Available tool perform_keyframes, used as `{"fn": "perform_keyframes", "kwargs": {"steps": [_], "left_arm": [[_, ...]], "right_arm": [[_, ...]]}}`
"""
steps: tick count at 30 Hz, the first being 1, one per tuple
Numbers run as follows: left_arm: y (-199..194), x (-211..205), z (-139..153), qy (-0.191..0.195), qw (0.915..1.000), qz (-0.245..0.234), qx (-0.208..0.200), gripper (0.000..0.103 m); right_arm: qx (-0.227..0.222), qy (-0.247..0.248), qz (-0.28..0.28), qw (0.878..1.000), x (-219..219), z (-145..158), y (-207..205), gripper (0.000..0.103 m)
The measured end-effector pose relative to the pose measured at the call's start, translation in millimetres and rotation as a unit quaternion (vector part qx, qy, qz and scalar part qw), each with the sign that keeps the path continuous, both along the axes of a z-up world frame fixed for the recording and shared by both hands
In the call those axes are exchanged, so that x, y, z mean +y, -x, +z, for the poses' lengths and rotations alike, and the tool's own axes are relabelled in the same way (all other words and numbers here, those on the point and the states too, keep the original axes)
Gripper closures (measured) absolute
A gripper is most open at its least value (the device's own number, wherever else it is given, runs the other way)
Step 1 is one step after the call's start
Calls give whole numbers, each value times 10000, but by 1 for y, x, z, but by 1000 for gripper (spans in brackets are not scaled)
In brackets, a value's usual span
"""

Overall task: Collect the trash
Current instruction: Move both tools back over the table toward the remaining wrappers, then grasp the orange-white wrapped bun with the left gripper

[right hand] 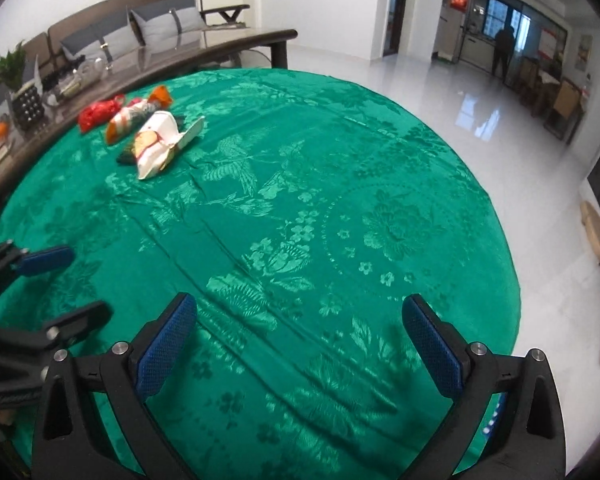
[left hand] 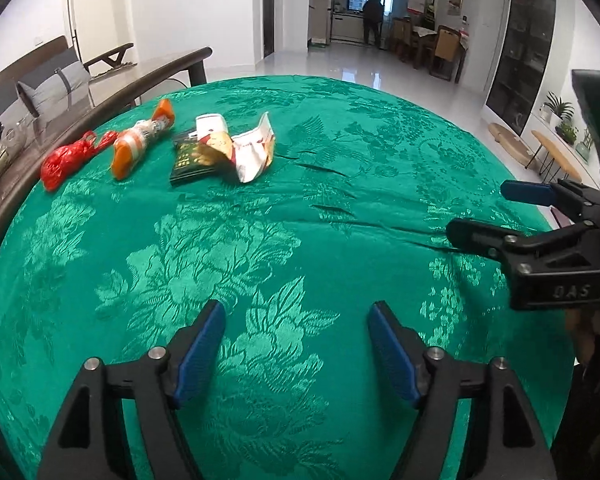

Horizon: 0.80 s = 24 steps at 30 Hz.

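1. The trash sits in a row near the green tablecloth's (left hand: 300, 208) far left edge, beside the dark coffee table (left hand: 100, 100): a red wrapper (left hand: 66, 158), an orange-ended packet (left hand: 140, 140), a dark packet (left hand: 190, 160) and a crumpled white wrapper (left hand: 246, 148).
2. Bare cloth stretches from the row to both grippers.
3. The orange-ended packet's long axis runs diagonally, toward the coffee table.
4. The left gripper (left hand: 296, 340) and right gripper (right hand: 300, 332) stand spread, empty, above the cloth.

tablecloth (left hand: 300, 216): green woven cloth, satin sheen, floral pattern, creased;
red wrapper (left hand: 66, 158): glossy crinkled plastic;
white wrapper (left hand: 254, 150): crumpled, shiny film;
gripper pads (right hand: 162, 354): blue, dimpled, matt;
floor (right hand: 440, 116): polished, mirror-glossy;
side table (right hand: 220, 50): dark glossy wood
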<state>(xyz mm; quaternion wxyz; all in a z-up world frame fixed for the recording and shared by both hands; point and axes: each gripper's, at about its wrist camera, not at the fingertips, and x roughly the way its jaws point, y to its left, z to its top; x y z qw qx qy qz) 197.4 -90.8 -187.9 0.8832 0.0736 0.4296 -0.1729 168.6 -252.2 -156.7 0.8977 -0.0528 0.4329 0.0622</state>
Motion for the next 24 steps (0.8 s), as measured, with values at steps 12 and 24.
{"fn": "perform_keyframes", "kwargs": {"steps": [12, 24], "left_arm": [[2, -1, -1, -70, 10000, 31, -5, 22], [3, 2, 0, -60, 10000, -3, 62, 22]], "right_arm": [[205, 63, 251, 9995, 15, -15, 6, 1], [150, 32, 253, 9996, 17, -16, 4, 0]]}}
